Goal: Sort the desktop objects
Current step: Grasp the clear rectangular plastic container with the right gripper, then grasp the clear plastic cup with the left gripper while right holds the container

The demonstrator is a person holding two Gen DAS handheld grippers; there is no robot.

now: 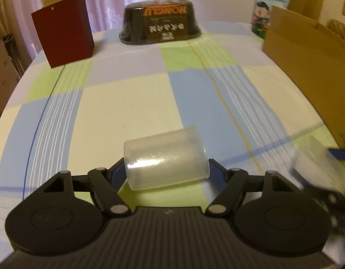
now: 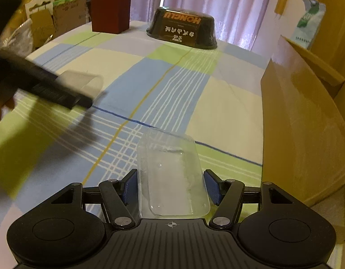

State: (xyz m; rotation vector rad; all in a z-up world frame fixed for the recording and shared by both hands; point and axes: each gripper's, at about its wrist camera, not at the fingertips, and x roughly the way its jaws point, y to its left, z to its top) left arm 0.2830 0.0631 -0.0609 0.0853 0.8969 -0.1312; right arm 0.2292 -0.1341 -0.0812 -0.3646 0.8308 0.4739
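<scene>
Gripping a frosted cup [image 1: 165, 157] sideways, the left gripper [image 1: 166, 172] mirrors the right gripper [image 2: 171, 186], clamped on a clear tray [image 2: 170, 174].

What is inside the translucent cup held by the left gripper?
The translucent cup lies sideways between the left gripper's fingers and looks empty; only glare and haze show through its frosted wall, so small contents can't be ruled out.
</scene>
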